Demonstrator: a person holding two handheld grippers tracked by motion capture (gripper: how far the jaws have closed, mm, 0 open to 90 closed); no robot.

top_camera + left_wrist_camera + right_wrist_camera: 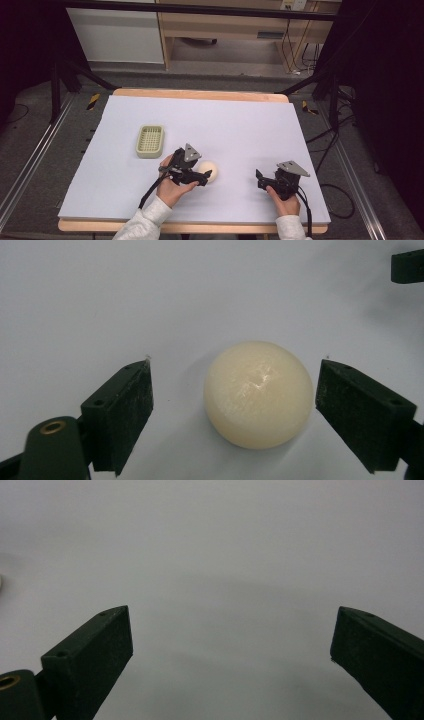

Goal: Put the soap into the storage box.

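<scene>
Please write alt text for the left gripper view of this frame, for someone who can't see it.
A smooth cream-coloured ball lies on a pale table surface between the open black jaws of the left hand-held gripper, touching neither jaw and sitting nearer the right one. A black part of another gripper shows at the top right corner.

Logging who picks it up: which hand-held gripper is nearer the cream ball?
Left. The left hand-held gripper has its open jaws either side of the cream ball; the right hand-held gripper sits well off to the ball's right.
</scene>
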